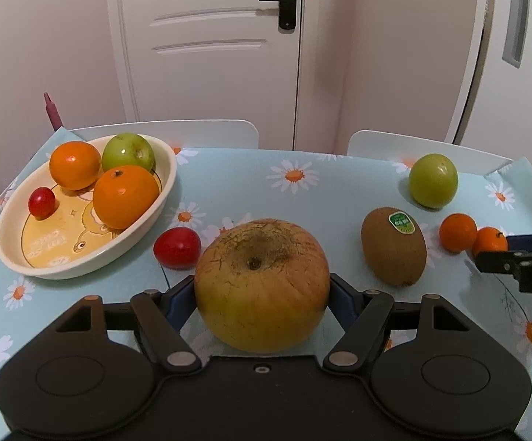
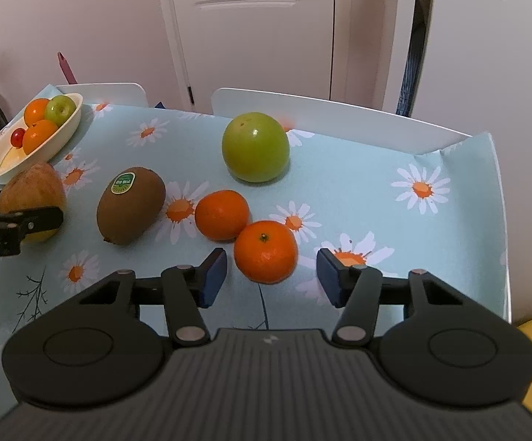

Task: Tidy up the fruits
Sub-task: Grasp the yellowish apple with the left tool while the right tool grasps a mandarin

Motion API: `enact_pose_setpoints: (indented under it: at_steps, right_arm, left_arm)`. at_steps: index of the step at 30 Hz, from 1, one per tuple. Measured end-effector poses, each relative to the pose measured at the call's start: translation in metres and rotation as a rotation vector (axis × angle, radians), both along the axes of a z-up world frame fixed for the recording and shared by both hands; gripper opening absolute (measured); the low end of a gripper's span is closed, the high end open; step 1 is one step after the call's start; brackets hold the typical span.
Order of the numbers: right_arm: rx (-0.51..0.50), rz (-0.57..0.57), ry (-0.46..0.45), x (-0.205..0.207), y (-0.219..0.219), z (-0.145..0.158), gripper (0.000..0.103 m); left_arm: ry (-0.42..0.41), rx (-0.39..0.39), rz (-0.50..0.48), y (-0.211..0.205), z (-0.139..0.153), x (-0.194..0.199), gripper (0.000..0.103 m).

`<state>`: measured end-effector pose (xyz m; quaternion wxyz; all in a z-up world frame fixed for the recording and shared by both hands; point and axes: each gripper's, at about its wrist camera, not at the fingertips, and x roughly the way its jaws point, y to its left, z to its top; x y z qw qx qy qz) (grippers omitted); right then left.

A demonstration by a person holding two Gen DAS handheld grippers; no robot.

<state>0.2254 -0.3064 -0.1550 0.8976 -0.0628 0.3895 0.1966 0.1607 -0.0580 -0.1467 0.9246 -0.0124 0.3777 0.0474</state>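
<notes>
My left gripper (image 1: 262, 284) is shut on a large yellow-red apple (image 1: 258, 305) that sits on the daisy tablecloth; its blue pads press on both sides of the fruit. In the right wrist view my right gripper (image 2: 271, 270) is open around a small mandarin (image 2: 266, 251), with a gap showing on each side of it. A second mandarin (image 2: 222, 214) touches the first one. A kiwi (image 2: 130, 204) with a green sticker and a green apple (image 2: 255, 147) lie loose. The cream oval dish (image 1: 82, 272) holds two oranges, a green apple and a small red tomato.
A red tomato (image 1: 177, 248) lies on the cloth between the dish and the held apple. Two white chair backs (image 1: 178, 130) stand along the table's far edge, with a white door behind them. The table's right edge (image 2: 501, 220) drops off close to my right gripper.
</notes>
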Motion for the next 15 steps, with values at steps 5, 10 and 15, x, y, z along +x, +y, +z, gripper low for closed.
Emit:
enact_pose_setpoints:
  at_steps: [5,10,15]
  right_arm:
    - [-0.009,0.005,-0.008,0.003,0.004,-0.002,0.067]
    - [-0.017,0.017,-0.009,0.004,0.008,-0.003,0.053]
    - [-0.016,0.017,-0.007,0.001,0.008,0.001,0.053]
  left_arm:
    - [0.003,0.002,-0.007,-0.001,0.0,-0.005,0.077]
    - [0.007,-0.002,-0.013,0.0,0.001,-0.01,0.077]
    - [0.012,-0.006,-0.017,0.001,0.003,-0.017,0.077]
